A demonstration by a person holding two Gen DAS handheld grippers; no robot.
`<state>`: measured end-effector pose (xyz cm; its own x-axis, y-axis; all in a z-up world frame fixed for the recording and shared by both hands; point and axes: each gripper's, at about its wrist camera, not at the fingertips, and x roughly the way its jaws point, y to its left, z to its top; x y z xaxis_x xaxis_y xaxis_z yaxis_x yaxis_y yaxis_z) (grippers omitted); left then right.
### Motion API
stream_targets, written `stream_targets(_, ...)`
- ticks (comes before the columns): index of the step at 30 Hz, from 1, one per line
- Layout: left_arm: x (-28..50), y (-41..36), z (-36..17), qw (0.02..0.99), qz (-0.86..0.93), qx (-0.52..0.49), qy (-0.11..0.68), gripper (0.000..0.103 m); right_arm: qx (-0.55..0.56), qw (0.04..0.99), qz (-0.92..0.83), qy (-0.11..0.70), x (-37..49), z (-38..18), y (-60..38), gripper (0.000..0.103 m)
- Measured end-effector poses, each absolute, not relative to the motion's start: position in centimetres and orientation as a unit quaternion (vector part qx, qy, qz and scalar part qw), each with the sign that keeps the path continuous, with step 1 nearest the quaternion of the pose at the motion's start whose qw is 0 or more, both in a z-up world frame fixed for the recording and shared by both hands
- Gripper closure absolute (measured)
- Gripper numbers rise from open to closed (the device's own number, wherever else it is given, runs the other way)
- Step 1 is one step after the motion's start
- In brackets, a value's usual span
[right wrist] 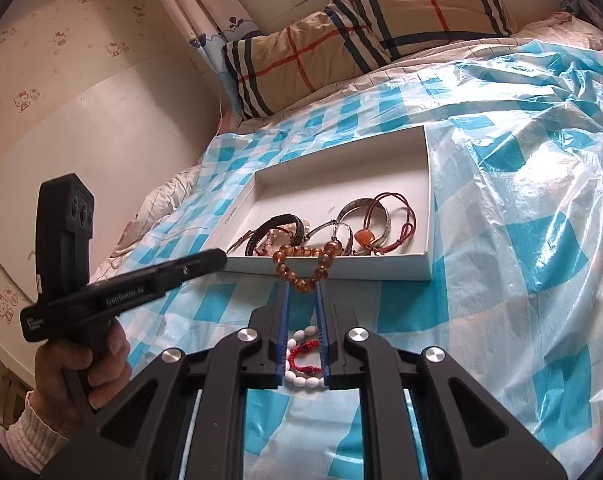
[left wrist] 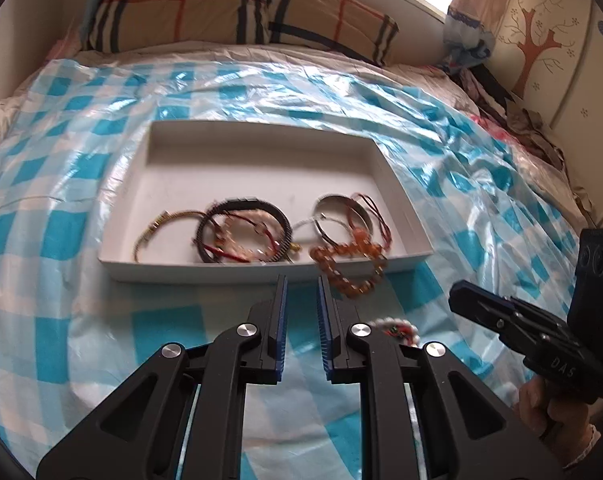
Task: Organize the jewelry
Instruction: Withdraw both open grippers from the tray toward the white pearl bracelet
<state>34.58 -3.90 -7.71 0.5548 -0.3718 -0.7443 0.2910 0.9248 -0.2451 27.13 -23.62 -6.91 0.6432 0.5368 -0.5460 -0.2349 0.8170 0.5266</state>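
Inside white tray [left wrist: 397,184] — tangled bracelets [left wrist: 245,232]; amber beads [right wrist: 301,268] straddle its rim.

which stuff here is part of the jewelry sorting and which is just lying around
Part of the job:
white tray
amber bead bracelet, draped over the tray's near rim
white and red bead bracelet, on the sheet
black bangle, in the tray

Just lying about:
plaid pillow
checked plastic sheet

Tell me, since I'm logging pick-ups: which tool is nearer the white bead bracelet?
Right tool: the white bead bracelet lies between its fingers. The left tool sits beside it.
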Motion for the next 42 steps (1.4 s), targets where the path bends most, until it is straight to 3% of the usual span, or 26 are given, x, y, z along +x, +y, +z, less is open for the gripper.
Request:
stream_targets(10,37.5,-7.4,-11.7,0.829,-0.257,-0.121,0.483,0.085,0.214,0.887,0.225,0.342,26.1,-5.0,-23.8,0.08)
stream_targets(18,36.6,-6.5,-6.3,0.867,-0.28,-0.141,0.388,0.082,0.215,0.888,0.225,0.338,25.9,-4.4,-24.1,0.074)
stream_targets(29,38.3,-6.0,-12.0,0.83,-0.26,-0.137,0.474,0.071,0.221,0.885,0.223,0.345,25.3,-4.8,-24.0,0.073)
stream_targets(34,37.9,-6.2,-9.2,0.844,-0.295,-0.167,0.415,0.071,0.221,0.887,0.222,0.339,25.3,-4.3,-24.3,0.073)
stream_targets(37,38.1,-4.8,-6.9,0.867,-0.272,-0.189,0.372,0.064,0.221,0.886,0.224,0.34,25.3,-4.3,-24.1,0.073)
stream_targets(42,38.4,-2.1,-5.9,0.879,-0.224,-0.205,0.366,0.061,0.217,0.884,0.226,0.346,25.0,-4.5,-23.9,0.072)
